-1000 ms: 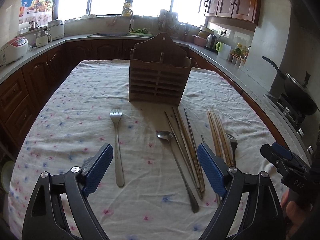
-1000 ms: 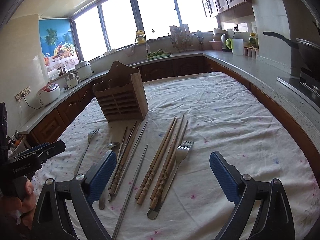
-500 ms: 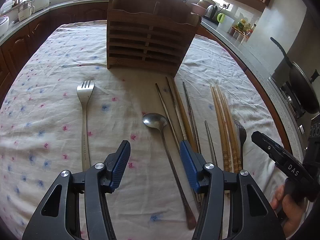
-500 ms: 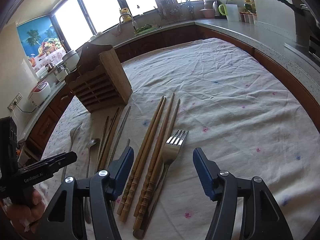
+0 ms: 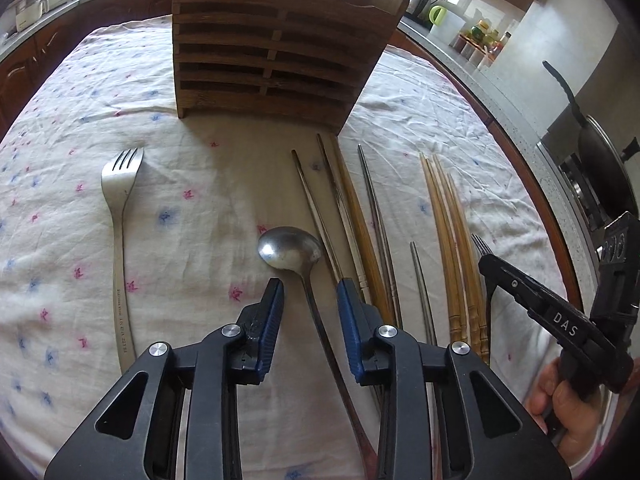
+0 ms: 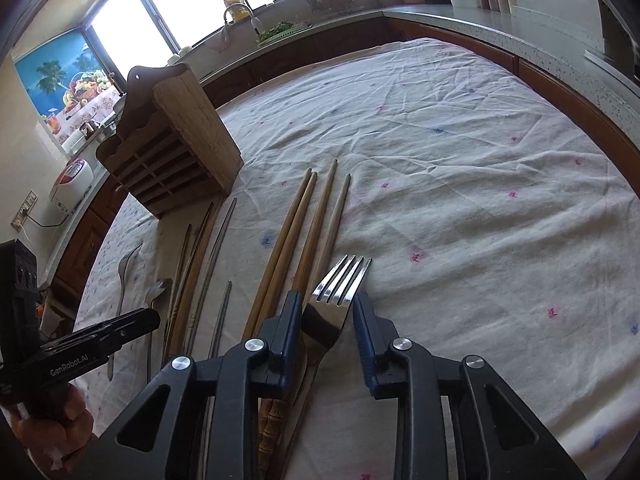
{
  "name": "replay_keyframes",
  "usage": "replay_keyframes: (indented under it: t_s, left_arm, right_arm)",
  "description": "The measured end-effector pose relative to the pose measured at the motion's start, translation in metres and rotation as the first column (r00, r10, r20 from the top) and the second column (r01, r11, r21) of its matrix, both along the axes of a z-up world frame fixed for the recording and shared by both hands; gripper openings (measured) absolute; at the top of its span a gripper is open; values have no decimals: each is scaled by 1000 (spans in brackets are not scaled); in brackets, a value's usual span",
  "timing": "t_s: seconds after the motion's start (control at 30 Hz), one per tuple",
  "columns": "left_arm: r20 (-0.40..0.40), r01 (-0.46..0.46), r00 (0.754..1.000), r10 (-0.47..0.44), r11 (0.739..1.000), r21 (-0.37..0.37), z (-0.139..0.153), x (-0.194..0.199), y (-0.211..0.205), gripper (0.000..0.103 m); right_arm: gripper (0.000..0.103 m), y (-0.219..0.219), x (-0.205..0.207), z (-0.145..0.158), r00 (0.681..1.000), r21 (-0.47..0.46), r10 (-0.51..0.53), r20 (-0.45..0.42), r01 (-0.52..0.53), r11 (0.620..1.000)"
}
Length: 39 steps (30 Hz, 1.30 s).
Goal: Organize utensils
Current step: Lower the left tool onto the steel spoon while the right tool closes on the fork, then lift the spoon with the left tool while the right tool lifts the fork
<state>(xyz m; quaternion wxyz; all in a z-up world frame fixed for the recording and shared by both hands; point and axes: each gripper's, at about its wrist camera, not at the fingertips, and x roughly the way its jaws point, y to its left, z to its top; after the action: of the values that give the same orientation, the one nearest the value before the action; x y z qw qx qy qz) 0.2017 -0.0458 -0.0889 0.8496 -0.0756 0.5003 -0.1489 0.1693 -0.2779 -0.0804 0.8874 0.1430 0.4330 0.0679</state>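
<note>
A slotted wooden utensil holder (image 5: 276, 52) (image 6: 172, 148) stands at the far side of the cloth-covered table. In front of it lie a fork (image 5: 120, 216), a spoon (image 5: 290, 248), dark chopsticks (image 5: 340, 216), bamboo chopsticks (image 5: 452, 240) (image 6: 316, 216) and a second fork (image 6: 336, 312). My left gripper (image 5: 310, 292) hangs low over the spoon's handle, which runs between its closing jaws with a gap on each side. My right gripper (image 6: 326, 308) straddles the second fork's head, jaws closing, pads close beside its edges.
A flowered white tablecloth (image 6: 460, 160) covers the table. A dark pan (image 5: 600, 168) sits on the stove at the right edge, and a rice cooker (image 6: 72, 184) on the left counter. A hand (image 5: 568, 404) holds the right gripper's handle.
Both grippers came down and forward toward the utensils while their jaws narrowed from wide. The left now straddles the spoon handle, the right the fork head.
</note>
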Motion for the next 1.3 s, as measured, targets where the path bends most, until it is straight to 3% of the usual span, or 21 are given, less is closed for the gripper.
replay_keyframes:
  t_s: [0.1, 0.2, 0.23, 0.27, 0.73, 1.3]
  left_arm:
    - [-1, 8, 1000, -8, 1000, 8, -2, 5, -3, 8]
    - [0, 8, 1000, -8, 1000, -12, -2, 5, 0, 5]
    - [4, 9, 1000, -9, 1000, -13, -2, 4, 0, 4]
    - [9, 12, 1000, -12, 1000, -14, 0, 2, 1, 3]
    - [147, -8, 989, 23, 995, -100, 53, -35, 34, 2]
    - [352, -56, 930, 110, 986, -160, 123, -42, 79, 2]
  right_arm:
    - [24, 2, -3, 3, 1000, 10, 11, 15, -11, 1000]
    - [19, 3, -8, 10, 999, 7, 23, 37, -23, 1000]
    - [5, 3, -10, 13, 999, 11, 24, 46, -25, 1000]
    - [3, 3, -11, 15, 999, 18, 23, 49, -24, 1000]
    - [3, 18, -30, 55, 988, 62, 54, 147, -64, 996]
    - [3, 47, -16, 125, 939, 77, 108, 327, -141, 987]
